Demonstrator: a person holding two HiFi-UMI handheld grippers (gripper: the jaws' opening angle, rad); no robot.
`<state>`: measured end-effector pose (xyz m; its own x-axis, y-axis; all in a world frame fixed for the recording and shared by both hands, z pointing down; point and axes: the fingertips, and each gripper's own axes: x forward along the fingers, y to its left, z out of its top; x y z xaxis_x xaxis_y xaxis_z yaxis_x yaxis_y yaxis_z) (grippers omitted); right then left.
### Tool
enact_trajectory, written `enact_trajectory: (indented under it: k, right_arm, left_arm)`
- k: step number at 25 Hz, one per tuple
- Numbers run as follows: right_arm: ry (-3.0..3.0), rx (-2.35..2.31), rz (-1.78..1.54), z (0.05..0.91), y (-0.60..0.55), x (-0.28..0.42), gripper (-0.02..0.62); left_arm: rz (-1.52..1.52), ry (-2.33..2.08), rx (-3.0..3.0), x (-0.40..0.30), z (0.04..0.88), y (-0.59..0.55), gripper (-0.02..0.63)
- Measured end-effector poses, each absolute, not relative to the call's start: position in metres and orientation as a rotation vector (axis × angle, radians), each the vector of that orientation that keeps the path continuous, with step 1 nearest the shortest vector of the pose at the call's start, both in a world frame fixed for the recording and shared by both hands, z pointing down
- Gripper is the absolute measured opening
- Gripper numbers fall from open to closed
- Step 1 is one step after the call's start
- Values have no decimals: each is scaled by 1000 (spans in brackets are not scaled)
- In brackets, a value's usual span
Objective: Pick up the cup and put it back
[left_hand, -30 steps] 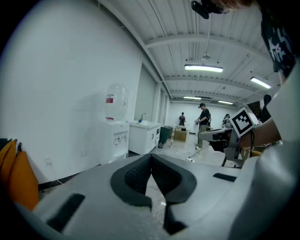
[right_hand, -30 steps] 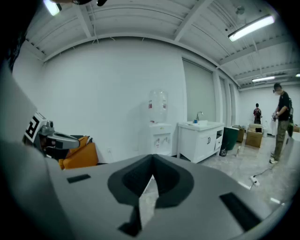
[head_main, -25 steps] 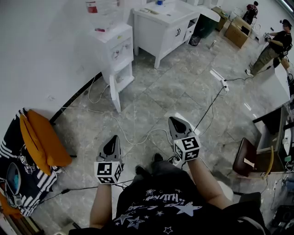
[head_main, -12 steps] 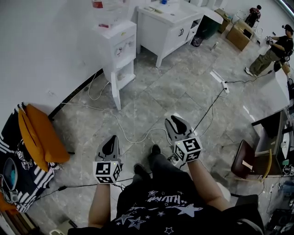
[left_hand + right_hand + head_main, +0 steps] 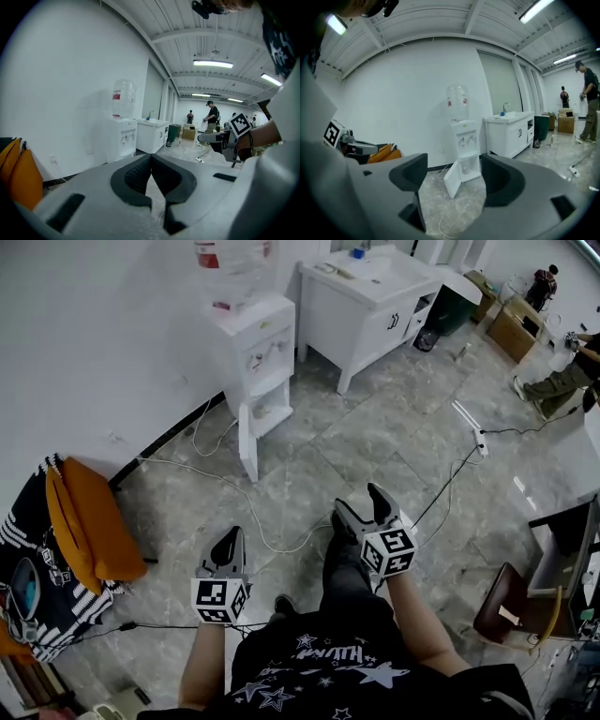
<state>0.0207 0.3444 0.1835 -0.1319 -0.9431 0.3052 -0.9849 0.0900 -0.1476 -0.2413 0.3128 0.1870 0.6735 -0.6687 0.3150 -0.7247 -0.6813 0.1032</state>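
- While the person stands on the grey tiled floor, both grippers hang out in front of the body, side by side and apart.
- left gripper: jaws pressed together, pads touching, nothing held.
- right gripper: jaws opening, already wide – only floor and the dispenser show through the gap, nothing between the pads.
- cup: cannot pick it out in any view.
- water dispenser stands against the white wall, bottle on top, its lower door swung open.
- white sink cabinet is just beside the dispenser, further along the wall.
- white cables run from the wall across the floor towards the person's feet.
- orange cushion lies by the wall on the left, on a dark patterned cloth.
- power strip lies on the floor to the right, well apart from both grippers.
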Motion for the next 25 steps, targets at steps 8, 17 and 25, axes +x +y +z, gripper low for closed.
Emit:
enact_trajectory:
  k: [8, 17, 25]
  right_arm:
    - [-2309, 1791, 536, 222, 195, 132, 350]
    - [-2428, 1444, 517, 247, 32, 199, 350]
    - [-2412, 1301, 518, 319, -61, 189, 342]
  left_arm:
    - [418, -1385, 2477, -161, 201, 197, 11]
    - [422, -1677, 2293, -97, 196, 71, 11]
    - [404, -1805, 2150, -107, 245, 8, 11]
